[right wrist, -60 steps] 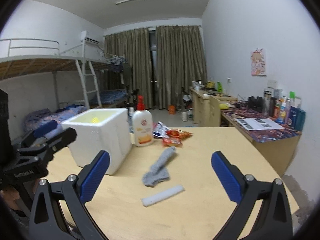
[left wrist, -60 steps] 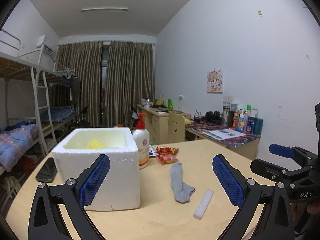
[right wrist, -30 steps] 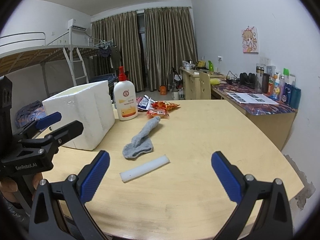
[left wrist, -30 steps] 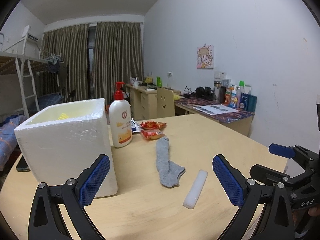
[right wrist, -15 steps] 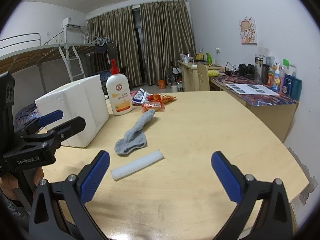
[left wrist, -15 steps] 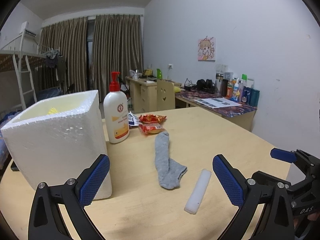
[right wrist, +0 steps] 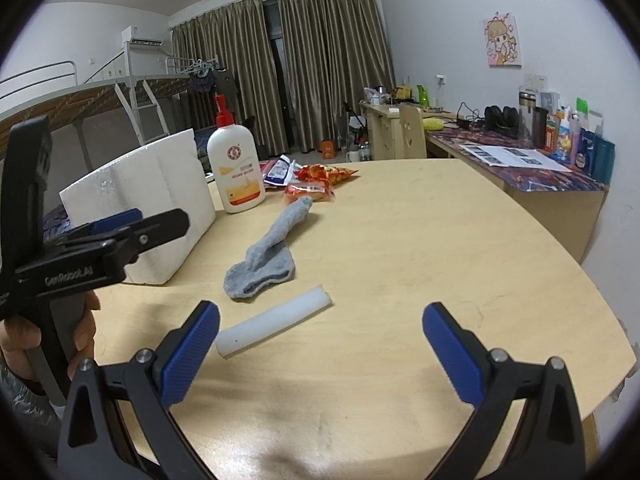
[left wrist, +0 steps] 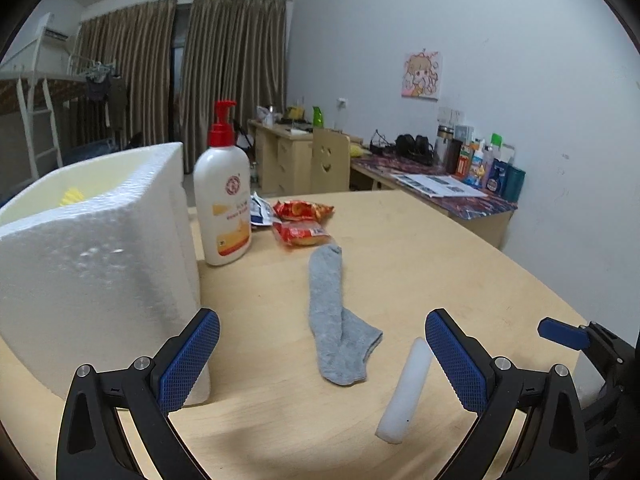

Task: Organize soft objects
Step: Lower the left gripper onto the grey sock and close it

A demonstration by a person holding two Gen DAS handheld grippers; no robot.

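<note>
A grey sock lies flat on the round wooden table. A white foam stick lies just in front of it. A white foam box stands at the left with something yellow inside. My left gripper is open and empty, low over the table in front of the sock. My right gripper is open and empty, just behind the foam stick.
A white pump bottle stands beside the box. Red snack packets lie behind the sock. A desk with bottles and papers lines the right wall. Bunk beds stand at the left.
Both grippers have come lower and closer to the table, so the sock and foam stick look bigger. Both stay open. Nothing on the table has moved.
</note>
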